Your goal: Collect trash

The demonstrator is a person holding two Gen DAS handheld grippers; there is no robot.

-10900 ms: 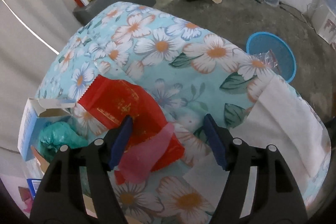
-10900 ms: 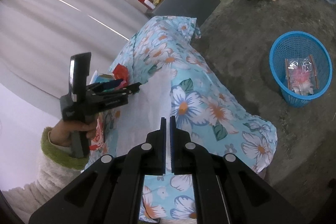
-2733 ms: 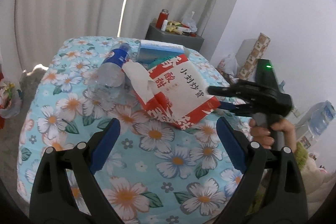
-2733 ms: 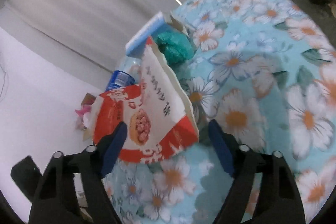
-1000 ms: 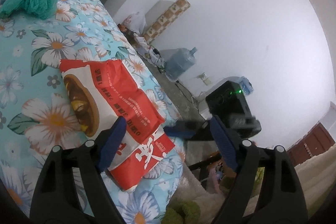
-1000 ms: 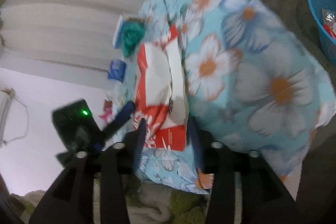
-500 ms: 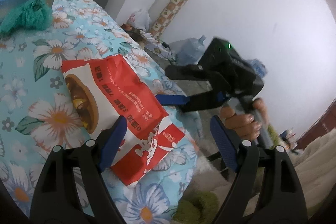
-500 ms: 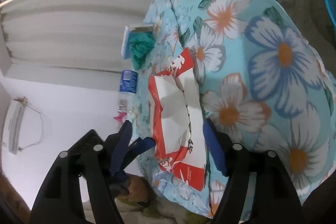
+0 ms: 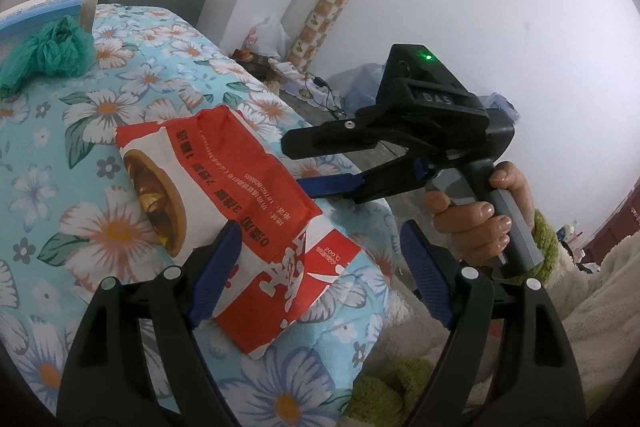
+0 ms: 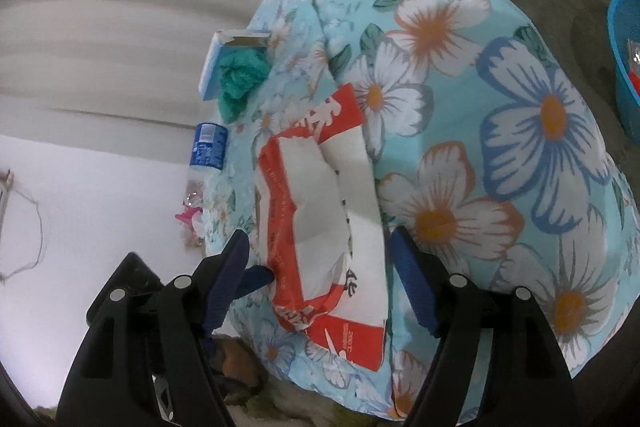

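Clearing: red-and-white paper snack bag (image 9: 224, 211) lies unbinned on floral quilt (image 10: 500, 131)
Left gripper (image 9: 320, 267): open, empty
Right gripper (image 10: 320, 279): jaws just opened, astride bag, no grip
Left: bag, green crumpled plastic (image 10: 240, 75), clear plastic bottle (image 10: 208, 147)
Blue mesh basket (image 10: 624, 67): far right, some trash inside

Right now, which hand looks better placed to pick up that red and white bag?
Probably the left. Its open tool straddles the near end of the bag on the bed, while the right tool points in from the side.
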